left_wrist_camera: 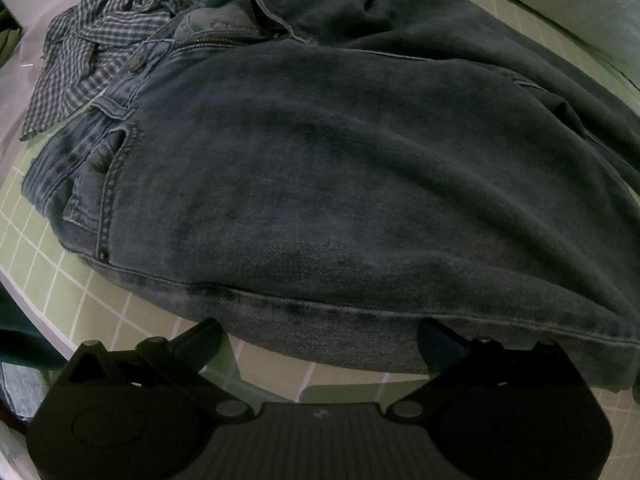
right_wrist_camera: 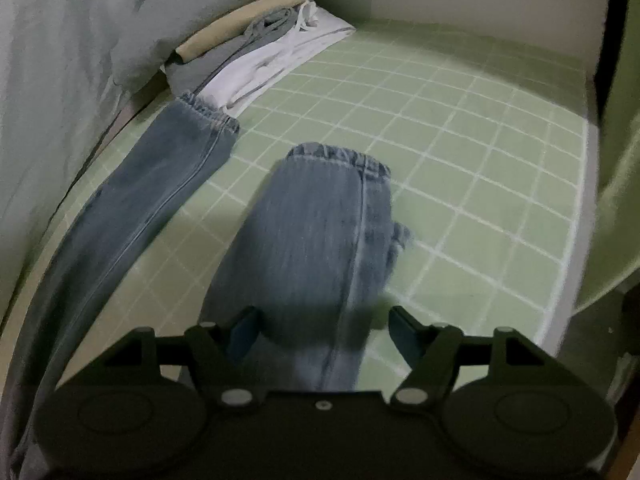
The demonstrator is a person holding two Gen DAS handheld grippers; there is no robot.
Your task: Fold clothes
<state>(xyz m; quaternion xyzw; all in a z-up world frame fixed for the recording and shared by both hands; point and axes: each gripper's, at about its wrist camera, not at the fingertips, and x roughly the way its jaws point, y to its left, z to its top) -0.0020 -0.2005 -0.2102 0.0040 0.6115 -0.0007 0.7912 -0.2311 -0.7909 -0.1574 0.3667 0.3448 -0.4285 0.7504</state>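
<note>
Blue jeans (left_wrist_camera: 340,160) lie flat on a green checked sheet (left_wrist_camera: 60,276), and their hip and open zip fill the left wrist view. My left gripper (left_wrist_camera: 318,340) is open at the near side seam, one finger at either side of the edge. In the right wrist view the two legs stretch away, each ending in an elastic cuff. The near leg (right_wrist_camera: 312,240) runs under and between the fingers of my open right gripper (right_wrist_camera: 324,326). The other leg (right_wrist_camera: 168,176) lies apart to the left.
A crumpled blue-and-white checked shirt (left_wrist_camera: 100,40) lies against the jeans' waistband. Folded beige, grey and white clothes (right_wrist_camera: 256,40) are stacked at the far end beside a pale duvet (right_wrist_camera: 80,40). Bare sheet (right_wrist_camera: 460,160) spreads right, up to the bed's edge (right_wrist_camera: 588,200).
</note>
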